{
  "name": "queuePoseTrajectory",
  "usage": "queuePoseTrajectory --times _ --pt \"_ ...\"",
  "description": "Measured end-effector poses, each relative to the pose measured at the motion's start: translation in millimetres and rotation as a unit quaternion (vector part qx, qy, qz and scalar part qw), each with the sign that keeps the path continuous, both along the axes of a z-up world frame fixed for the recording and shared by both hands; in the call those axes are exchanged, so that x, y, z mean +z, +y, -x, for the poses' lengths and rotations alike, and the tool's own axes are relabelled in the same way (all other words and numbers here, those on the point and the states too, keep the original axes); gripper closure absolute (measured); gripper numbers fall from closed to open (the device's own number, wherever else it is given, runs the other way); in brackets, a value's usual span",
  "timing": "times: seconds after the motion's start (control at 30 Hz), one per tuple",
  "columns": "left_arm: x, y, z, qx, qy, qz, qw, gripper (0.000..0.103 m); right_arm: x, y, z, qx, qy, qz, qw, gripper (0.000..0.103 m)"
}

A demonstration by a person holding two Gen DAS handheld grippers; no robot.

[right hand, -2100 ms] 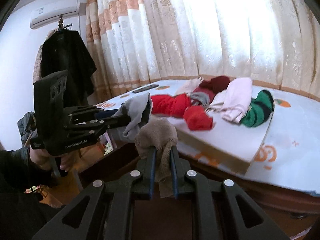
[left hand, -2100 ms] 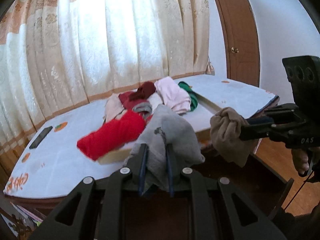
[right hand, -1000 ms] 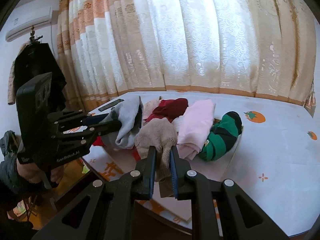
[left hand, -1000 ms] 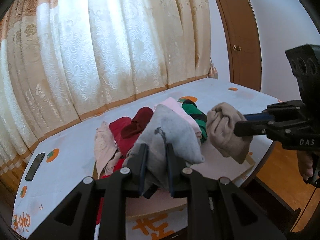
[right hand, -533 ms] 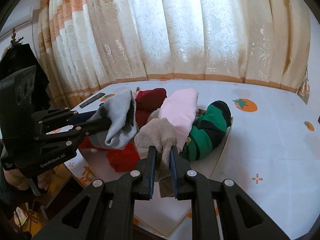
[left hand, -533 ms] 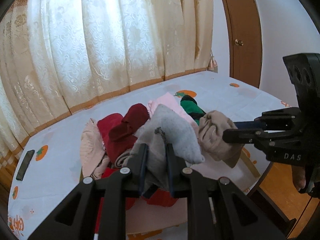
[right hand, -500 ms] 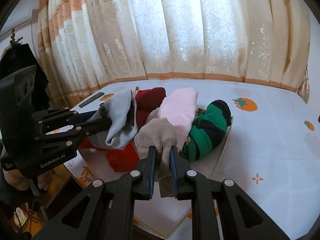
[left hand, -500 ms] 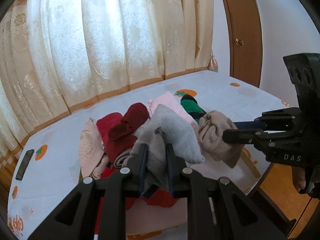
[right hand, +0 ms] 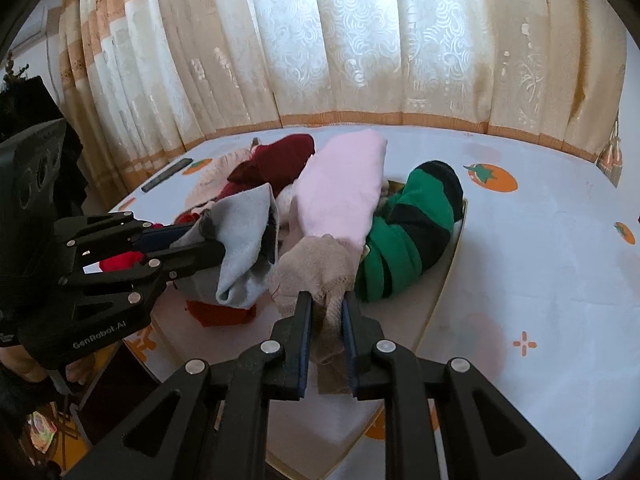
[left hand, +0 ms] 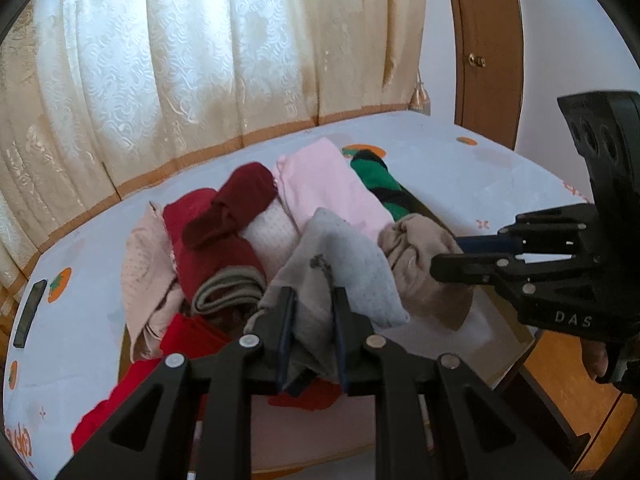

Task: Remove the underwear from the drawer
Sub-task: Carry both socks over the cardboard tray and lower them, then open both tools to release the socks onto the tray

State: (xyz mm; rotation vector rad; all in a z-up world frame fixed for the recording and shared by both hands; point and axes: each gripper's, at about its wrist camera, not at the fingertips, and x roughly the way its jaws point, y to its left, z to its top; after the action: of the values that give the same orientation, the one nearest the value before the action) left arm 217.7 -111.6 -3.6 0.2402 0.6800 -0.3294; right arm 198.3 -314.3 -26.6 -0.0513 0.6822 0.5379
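Both tongs now lower over bed (right hand: 540,264), closer to clothes pile than moment ago. Left tongs (left hand: 311,300) clamped on soft grey underwear (left hand: 340,256), dotted knit. Right tongs (right hand: 324,304) pinched on crumpled beige underwear (right hand: 316,268). Beneath: pink folded cloth (right hand: 344,188), green-black striped roll (right hand: 412,232), maroon garment (left hand: 236,204).

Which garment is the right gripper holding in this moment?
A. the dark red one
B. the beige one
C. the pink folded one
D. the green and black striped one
B: the right gripper is shut on the beige garment, while the left gripper holds the grey garment.
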Motion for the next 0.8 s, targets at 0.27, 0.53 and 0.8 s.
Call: queuePoseTrajectory --times 0.27,0.53,0.8 --pt "-3 -2 8 -0.002 -0.007 -0.002 1.0000 0.066 -6 2 -2 -0.004 0.007 0.010 1.000 0.074" --pt "2 4 24 0.000 -0.025 0.011 0.9996 0.047 -7 -3 6 -0.012 0.004 -0.009 1.000 0.055" --pt "5 15 34 0.010 -0.032 0.024 0.9992 0.042 -8 2 20 -0.006 -0.003 0.001 1.000 0.053"
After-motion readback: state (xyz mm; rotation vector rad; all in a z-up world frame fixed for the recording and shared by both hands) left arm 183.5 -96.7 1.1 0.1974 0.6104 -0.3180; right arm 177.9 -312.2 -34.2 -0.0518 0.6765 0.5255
